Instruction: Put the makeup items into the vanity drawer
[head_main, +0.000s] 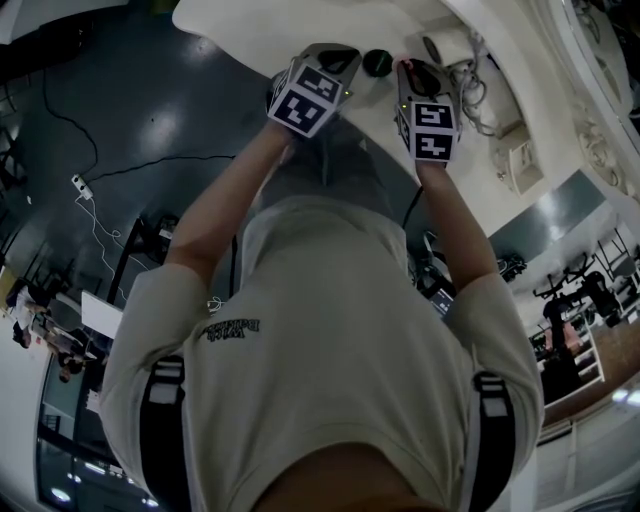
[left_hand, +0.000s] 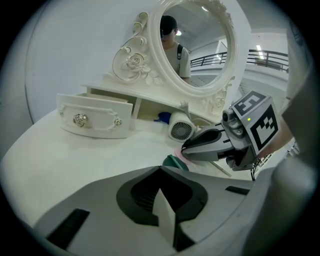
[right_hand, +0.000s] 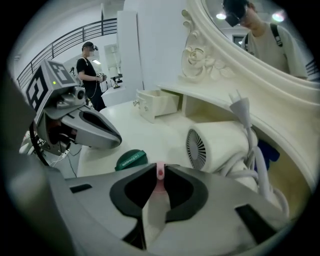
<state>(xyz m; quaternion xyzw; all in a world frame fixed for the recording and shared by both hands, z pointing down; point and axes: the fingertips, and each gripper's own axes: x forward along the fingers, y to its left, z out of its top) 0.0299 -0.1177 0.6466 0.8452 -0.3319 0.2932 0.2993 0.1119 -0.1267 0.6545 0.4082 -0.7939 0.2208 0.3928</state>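
My right gripper (right_hand: 160, 169) is shut on a slim pink makeup stick (right_hand: 160, 173), whose tip shows between the jaw tips low over the white vanity top (left_hand: 75, 155). Just to its left lies a round dark green compact (right_hand: 131, 160), also seen as a dark disc (head_main: 377, 62) between both grippers. My left gripper (left_hand: 160, 169) hovers beside the compact (left_hand: 175, 162), shut with nothing in it. The vanity drawer (left_hand: 95, 115) stands pulled open at the far left under the mirror (left_hand: 195, 45).
A white hair dryer (right_hand: 215, 145) with its cord lies right of my right gripper, with a blue object (left_hand: 162, 118) behind it on the shelf. A thin stick (left_hand: 220, 167) lies on the top. A person (right_hand: 90, 70) stands in the room behind.
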